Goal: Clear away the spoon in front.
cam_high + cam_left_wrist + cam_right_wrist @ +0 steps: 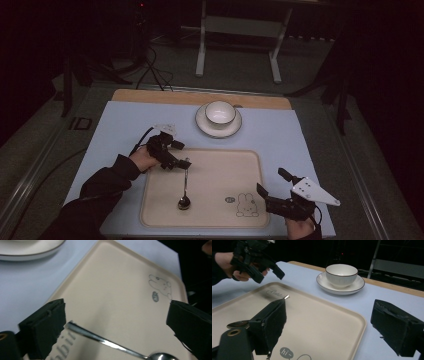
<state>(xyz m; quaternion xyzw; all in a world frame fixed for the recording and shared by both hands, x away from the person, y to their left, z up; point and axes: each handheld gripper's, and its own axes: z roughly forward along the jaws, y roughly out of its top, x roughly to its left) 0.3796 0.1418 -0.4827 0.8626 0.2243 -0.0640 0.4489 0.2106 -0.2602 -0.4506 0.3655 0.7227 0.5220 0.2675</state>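
Tray: beige, lies at the worktop's near edge on the pale blue mat, with bare mat around its left, far and right sides.
Tray contents: one metal spoon, bowl toward the near edge, handle pointing to the tray's far-left corner (rabbit drawing printed at the near-right corner).
Saucer: past the tray's far edge, well apart from it, carrying a white cup; inside looks empty.
Left gripper: at the tray's far-left corner, jaws wide apart, gripping nothing, the spoon's handle tip between them.
Right gripper: over the tray's near-right corner, jaws wide apart, empty.
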